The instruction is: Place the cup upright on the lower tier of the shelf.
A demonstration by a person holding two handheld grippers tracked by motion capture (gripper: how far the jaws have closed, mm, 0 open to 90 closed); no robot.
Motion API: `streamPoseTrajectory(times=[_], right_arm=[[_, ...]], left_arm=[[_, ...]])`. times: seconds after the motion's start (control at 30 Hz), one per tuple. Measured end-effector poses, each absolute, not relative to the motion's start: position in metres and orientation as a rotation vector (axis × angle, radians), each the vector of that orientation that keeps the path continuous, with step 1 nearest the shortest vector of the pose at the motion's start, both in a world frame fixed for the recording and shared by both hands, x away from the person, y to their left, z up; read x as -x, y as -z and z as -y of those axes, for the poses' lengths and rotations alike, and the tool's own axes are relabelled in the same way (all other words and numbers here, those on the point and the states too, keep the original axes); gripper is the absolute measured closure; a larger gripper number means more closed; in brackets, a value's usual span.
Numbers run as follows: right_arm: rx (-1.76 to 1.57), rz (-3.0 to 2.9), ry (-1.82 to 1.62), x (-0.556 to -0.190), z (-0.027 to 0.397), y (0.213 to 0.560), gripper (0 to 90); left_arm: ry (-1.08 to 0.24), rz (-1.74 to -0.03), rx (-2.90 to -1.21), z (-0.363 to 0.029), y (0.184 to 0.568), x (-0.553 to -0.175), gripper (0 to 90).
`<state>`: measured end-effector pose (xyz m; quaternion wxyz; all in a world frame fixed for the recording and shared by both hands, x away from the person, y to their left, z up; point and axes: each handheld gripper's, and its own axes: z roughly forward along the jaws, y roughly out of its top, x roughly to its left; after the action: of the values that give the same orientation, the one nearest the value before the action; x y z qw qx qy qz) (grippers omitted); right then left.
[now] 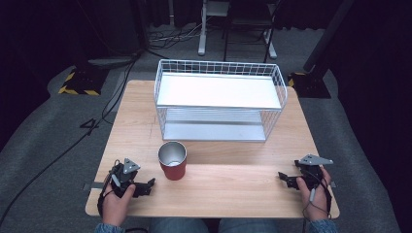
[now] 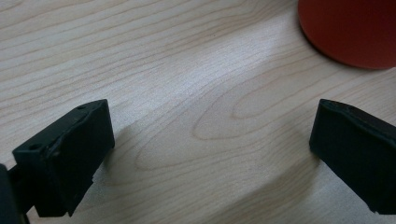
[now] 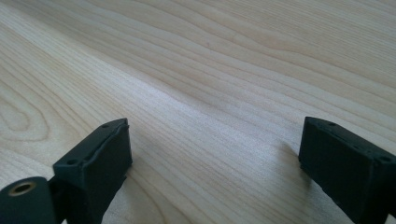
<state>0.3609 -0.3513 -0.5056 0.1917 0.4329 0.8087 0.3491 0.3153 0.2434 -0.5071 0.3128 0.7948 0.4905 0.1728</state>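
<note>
The left tongs (image 1: 145, 186) sit at the lower left of the high view, held in the person's left hand (image 1: 117, 199) low over the desk (image 1: 233, 179), their jaws spread apart and gripping nothing. In the left gripper view the left tongs (image 2: 212, 154) frame bare wood grain, and the red base of the cup (image 2: 348, 30) fills the upper right corner, apart from both jaws. Just right of those tongs in the high view, the red cup (image 1: 172, 160) stands upright with its silver inside showing. Behind it, at the centre of the frame, a white wire basket rack (image 1: 219, 99) stands on the desk. At the lower right, the right tongs (image 1: 284, 178) rest in the right hand (image 1: 313, 194), also released; in the right gripper view the right tongs (image 3: 215, 163) have widely parted jaws over bare wood.
</note>
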Motion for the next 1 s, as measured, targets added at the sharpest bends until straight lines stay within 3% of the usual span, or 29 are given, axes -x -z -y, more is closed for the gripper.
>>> streamPoseTrajectory(times=[0.4,0.63,1.0], right_arm=[[-1.216,-2.271,-0.98,-0.361,0.351,0.506,9.7],[-1.216,-2.271,-0.98,-0.361,0.351,0.506,9.6],[-1.216,-2.271,-0.98,-0.361,0.351,0.506,9.6]], left_arm=[[-0.463,-1.262,-2.108,-0.242,0.507,-0.312,1.6],[-0.467,-1.245,-2.06,-0.24,0.505,-0.307,16.6],[-0.504,-1.093,-1.934,-0.221,0.498,-0.3,15.6]])
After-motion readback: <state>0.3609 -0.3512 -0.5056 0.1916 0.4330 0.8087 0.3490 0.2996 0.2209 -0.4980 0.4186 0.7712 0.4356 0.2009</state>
